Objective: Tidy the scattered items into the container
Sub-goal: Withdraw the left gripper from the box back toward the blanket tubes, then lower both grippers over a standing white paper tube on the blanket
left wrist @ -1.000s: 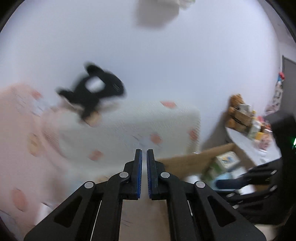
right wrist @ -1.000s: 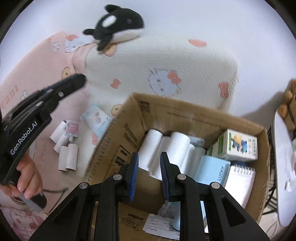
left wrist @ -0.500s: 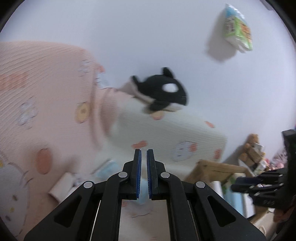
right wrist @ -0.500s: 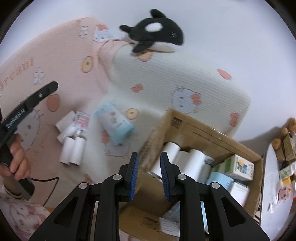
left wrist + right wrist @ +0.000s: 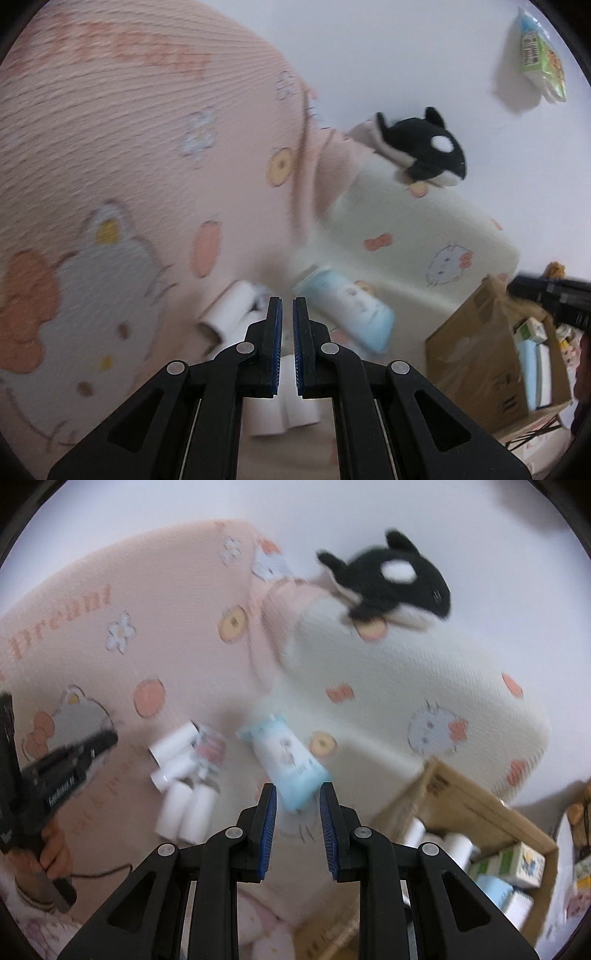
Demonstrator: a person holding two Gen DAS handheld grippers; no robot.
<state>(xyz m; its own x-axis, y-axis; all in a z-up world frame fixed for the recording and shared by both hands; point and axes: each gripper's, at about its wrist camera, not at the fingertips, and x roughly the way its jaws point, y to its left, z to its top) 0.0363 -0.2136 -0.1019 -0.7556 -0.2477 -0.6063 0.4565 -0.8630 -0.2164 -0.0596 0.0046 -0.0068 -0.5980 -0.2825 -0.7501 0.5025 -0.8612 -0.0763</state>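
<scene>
Several white paper rolls (image 5: 184, 808) and a light blue tissue pack (image 5: 291, 764) lie scattered on pink cartoon-print bedding (image 5: 147, 635). A small pink-labelled packet (image 5: 210, 746) lies among the rolls. My right gripper (image 5: 297, 790) hovers above the near end of the blue pack, shut and empty. My left gripper (image 5: 285, 306) is shut with nothing in it, over the white rolls (image 5: 229, 314) and left of the blue pack (image 5: 347, 314). The cardboard box (image 5: 461, 805) at lower right holds rolls, cartons and a blue pack. The left gripper (image 5: 103, 742) also shows at the left edge.
A black-and-white orca plush (image 5: 391, 579) rests on a cream pillow (image 5: 406, 686) against the white wall. A snack pack (image 5: 539, 55) hangs on the wall. A hand (image 5: 51, 853) grips the left tool. The box (image 5: 476, 350) stands right of the scattered things.
Both views have swung left, away from the box and onto the scattered rolls and blue pack. The left gripper has dropped closer to the rolls. Both grippers stay shut and empty.
</scene>
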